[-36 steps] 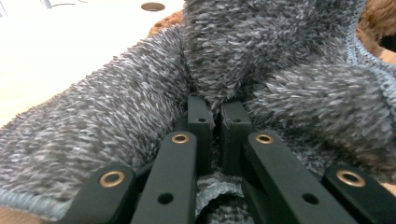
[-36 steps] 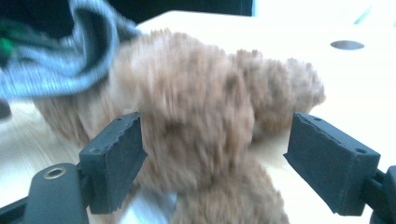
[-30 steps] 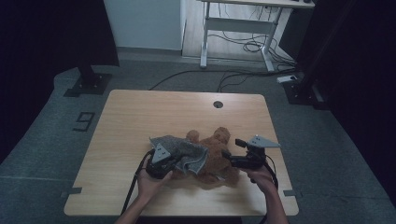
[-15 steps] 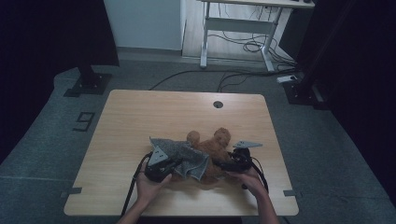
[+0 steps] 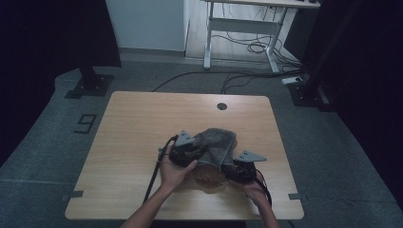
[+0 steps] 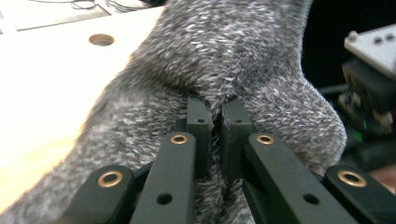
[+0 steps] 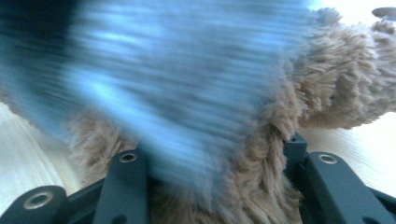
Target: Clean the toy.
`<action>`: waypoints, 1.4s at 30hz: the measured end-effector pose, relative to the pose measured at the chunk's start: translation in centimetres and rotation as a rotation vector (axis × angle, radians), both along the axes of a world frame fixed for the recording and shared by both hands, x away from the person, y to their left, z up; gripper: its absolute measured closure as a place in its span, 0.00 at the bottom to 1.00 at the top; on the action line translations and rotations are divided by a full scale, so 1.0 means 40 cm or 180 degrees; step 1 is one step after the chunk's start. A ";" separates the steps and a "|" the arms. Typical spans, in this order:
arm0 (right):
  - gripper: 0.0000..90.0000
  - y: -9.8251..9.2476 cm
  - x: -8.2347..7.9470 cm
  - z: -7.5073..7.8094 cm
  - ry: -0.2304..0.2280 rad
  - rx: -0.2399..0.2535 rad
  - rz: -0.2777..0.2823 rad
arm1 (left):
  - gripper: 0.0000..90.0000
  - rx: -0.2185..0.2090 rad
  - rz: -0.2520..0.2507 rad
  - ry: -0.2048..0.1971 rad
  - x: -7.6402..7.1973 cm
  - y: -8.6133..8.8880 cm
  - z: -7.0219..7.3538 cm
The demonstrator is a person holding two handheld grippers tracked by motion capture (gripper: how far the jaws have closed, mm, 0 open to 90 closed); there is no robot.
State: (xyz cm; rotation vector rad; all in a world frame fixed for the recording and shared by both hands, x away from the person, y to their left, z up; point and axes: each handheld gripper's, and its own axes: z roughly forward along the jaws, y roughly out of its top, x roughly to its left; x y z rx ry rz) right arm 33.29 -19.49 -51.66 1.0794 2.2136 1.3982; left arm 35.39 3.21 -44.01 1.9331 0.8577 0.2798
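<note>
Your left gripper (image 6: pixel 215 109) has its 2 jaws pinched nearly together on a fold of the grey fuzzy cloth (image 5: pixel 217 145), which is held up over the brown plush toy (image 5: pixel 207 175) near the front edge of the wooden table (image 5: pixel 138 118). Your right gripper (image 7: pixel 219 154) sits low at the toy's right side; its jaws have just been closing, with brown fur and grey cloth between them, and you cannot tell through the blur whether the pads press yet.
</note>
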 end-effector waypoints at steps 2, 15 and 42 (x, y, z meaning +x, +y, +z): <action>0.58 0.001 -0.003 0.001 -0.0020 -0.0023 -0.0016 | 0.93 0.0135 -0.0039 0.0058 0.011 -0.045 -0.011; 0.59 0.009 -0.009 -0.003 -0.0035 -0.0078 -0.0126 | 0.93 0.0249 -0.0025 0.0203 0.023 -0.019 -0.065; 0.59 0.006 -0.009 -0.011 -0.0033 0.0028 -0.0168 | 0.94 0.0156 0.0781 0.0310 -0.037 0.364 -0.146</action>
